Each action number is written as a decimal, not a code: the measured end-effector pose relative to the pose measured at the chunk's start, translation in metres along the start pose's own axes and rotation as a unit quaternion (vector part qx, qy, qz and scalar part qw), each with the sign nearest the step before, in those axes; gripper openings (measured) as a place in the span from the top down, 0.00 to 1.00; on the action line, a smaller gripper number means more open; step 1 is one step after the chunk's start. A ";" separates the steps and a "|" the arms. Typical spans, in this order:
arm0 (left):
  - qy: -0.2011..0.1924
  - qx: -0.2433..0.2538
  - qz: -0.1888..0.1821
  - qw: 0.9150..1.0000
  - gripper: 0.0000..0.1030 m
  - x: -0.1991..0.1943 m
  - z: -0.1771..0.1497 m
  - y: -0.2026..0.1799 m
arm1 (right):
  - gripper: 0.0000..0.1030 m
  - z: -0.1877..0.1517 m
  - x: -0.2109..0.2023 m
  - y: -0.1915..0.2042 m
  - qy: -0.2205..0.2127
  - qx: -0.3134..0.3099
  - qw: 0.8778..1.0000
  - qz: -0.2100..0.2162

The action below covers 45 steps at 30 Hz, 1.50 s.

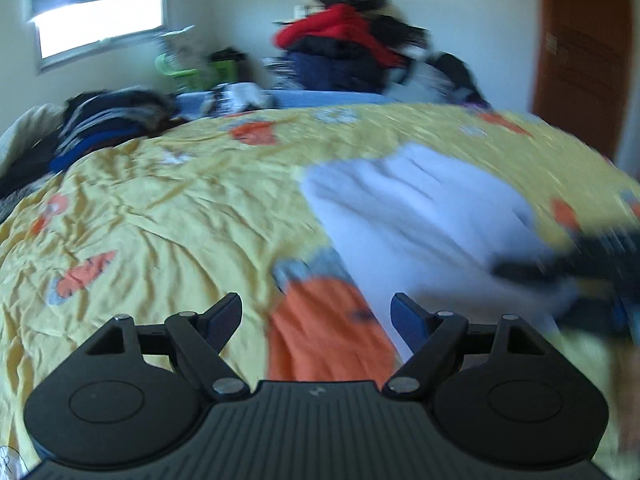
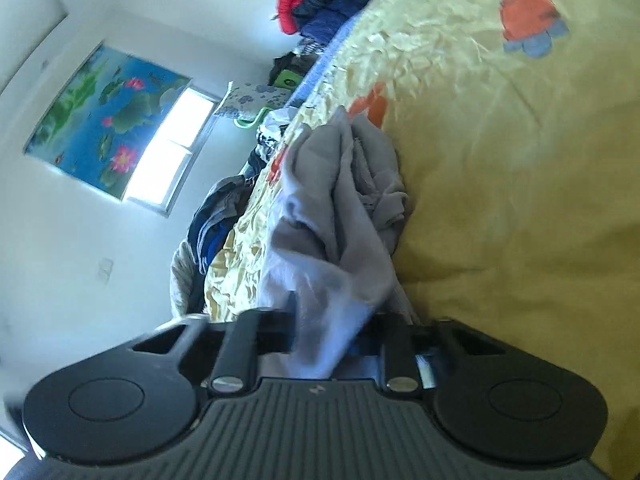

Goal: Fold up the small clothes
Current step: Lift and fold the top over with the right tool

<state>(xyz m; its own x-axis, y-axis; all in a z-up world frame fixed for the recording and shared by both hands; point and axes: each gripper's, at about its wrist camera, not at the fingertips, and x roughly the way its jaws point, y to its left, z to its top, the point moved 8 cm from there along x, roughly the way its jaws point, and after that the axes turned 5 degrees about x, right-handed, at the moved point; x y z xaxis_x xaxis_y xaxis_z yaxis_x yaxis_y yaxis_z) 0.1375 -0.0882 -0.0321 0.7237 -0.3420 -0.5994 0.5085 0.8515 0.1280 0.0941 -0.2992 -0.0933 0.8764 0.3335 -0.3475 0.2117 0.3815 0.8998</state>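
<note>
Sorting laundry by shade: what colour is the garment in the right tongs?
Pale grey-white garment, plain, clearest in the right wrist view.

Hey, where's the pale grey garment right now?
The pale grey garment lies on the yellow bedspread, one end pinched by the right gripper; in the left wrist view it lies right of centre.

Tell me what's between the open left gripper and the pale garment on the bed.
Only yellow bedsheet with an orange print, seen in the left wrist view, separates left gripper from pale garment.

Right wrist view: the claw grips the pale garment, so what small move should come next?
Probably bring the open left claw to the pale garment for a second grip: only the right claw holds it, and it lies bunched on the yellow bedspread.
</note>
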 end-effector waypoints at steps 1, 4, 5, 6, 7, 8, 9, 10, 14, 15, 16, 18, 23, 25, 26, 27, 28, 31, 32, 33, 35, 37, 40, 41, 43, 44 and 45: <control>-0.004 0.013 -0.004 1.000 0.21 -0.003 -0.006 -0.007 | 0.82 0.001 0.002 -0.001 0.001 0.012 1.000 0.000; -0.011 0.055 0.011 0.998 0.21 -0.002 -0.020 -0.026 | 0.83 0.002 0.005 -0.004 0.004 0.039 0.999 0.008; -0.007 0.068 0.024 0.997 0.21 0.001 -0.023 -0.029 | 0.83 0.002 0.005 -0.003 0.003 0.044 0.999 0.009; -0.004 0.074 0.031 0.997 0.21 0.003 -0.024 -0.033 | 0.83 0.002 0.005 -0.003 0.003 0.049 0.999 0.011; -0.006 0.077 0.032 0.996 0.21 0.003 -0.023 -0.036 | 0.83 0.002 0.005 -0.002 0.003 0.054 0.998 0.014; -0.010 0.078 0.031 0.996 0.21 0.001 -0.022 -0.038 | 0.83 0.003 0.005 0.000 0.001 0.057 0.998 0.015; -0.018 0.078 0.027 0.996 0.21 -0.003 -0.020 -0.039 | 0.83 0.002 0.004 0.002 0.000 0.055 0.998 0.015; -0.028 0.073 0.020 0.997 0.20 -0.007 -0.019 -0.040 | 0.83 0.003 0.004 0.003 -0.002 0.053 0.998 0.014; -0.050 0.055 -0.011 0.997 0.11 -0.019 -0.015 -0.042 | 0.83 0.005 0.006 0.006 -0.005 0.051 0.999 0.013; -0.046 0.057 -0.006 0.997 0.09 -0.017 -0.014 -0.043 | 0.83 0.005 0.007 0.007 -0.004 0.052 0.999 0.014; -0.043 0.061 0.000 0.997 0.09 -0.014 -0.014 -0.045 | 0.83 0.005 0.008 0.007 -0.004 0.053 0.998 0.015; -0.032 0.078 0.002 0.996 0.09 -0.006 -0.014 -0.052 | 0.83 0.004 0.009 0.009 -0.004 0.058 0.998 0.020; -0.045 0.095 0.064 0.992 0.09 0.002 -0.016 -0.055 | 0.83 0.006 0.008 0.014 -0.002 0.069 0.997 0.037; -0.035 0.052 0.084 0.994 0.09 0.006 -0.017 -0.038 | 0.83 0.008 0.006 0.017 0.000 0.070 0.996 0.046; -0.030 0.028 0.088 0.995 0.09 0.008 -0.020 -0.028 | 0.83 0.008 0.005 0.018 0.001 0.068 0.996 0.049; -0.024 0.006 0.089 0.996 0.08 0.008 -0.022 -0.019 | 0.83 0.008 0.004 0.018 0.000 0.064 0.997 0.047; -0.020 -0.011 0.090 0.996 0.08 0.007 -0.025 -0.011 | 0.83 0.007 0.003 0.016 -0.001 0.057 0.998 0.041; -0.017 -0.031 0.084 0.996 0.09 0.004 -0.032 0.000 | 0.84 0.003 0.002 0.002 -0.003 0.047 0.999 0.016; -0.014 -0.029 0.083 0.996 0.09 0.004 -0.034 0.000 | 0.84 0.000 0.003 -0.005 -0.001 0.054 0.998 0.011; -0.015 -0.026 0.084 0.996 0.09 0.003 -0.036 0.000 | 0.85 -0.002 0.003 -0.011 0.001 0.064 0.998 0.009; -0.014 -0.007 0.086 0.996 0.09 0.003 -0.038 -0.004 | 0.87 -0.003 0.001 -0.014 -0.001 0.066 0.998 0.012; -0.007 -0.002 0.082 0.997 0.09 0.003 -0.039 -0.004 | 0.87 -0.001 -0.003 -0.010 -0.012 0.035 0.999 -0.003; 0.009 -0.018 0.062 0.998 0.09 0.001 -0.043 0.000 | 0.83 0.002 -0.004 -0.017 -0.015 0.014 0.999 -0.033; 0.015 -0.023 0.055 0.998 0.09 -0.001 -0.044 0.002 | 0.82 0.002 -0.004 -0.019 -0.009 0.006 0.999 -0.040; 0.023 -0.025 0.045 0.998 0.08 -0.010 -0.047 0.005 | 0.76 0.000 -0.010 -0.016 -0.004 -0.016 0.999 -0.043; 0.025 -0.021 0.045 0.998 0.08 -0.015 -0.048 0.007 | 0.73 0.001 -0.016 -0.013 -0.013 -0.037 0.998 -0.051; 0.026 -0.015 0.048 0.998 0.08 -0.020 -0.049 0.009 | 0.74 0.005 -0.024 -0.007 -0.028 -0.063 0.996 -0.062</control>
<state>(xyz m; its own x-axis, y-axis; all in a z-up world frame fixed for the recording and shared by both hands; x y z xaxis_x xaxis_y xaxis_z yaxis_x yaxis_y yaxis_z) 0.1047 -0.0539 -0.0580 0.7430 -0.2390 -0.6251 0.4239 0.8909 0.1633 0.0736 -0.3139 -0.0905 0.8703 0.2296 -0.4357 0.2672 0.5230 0.8093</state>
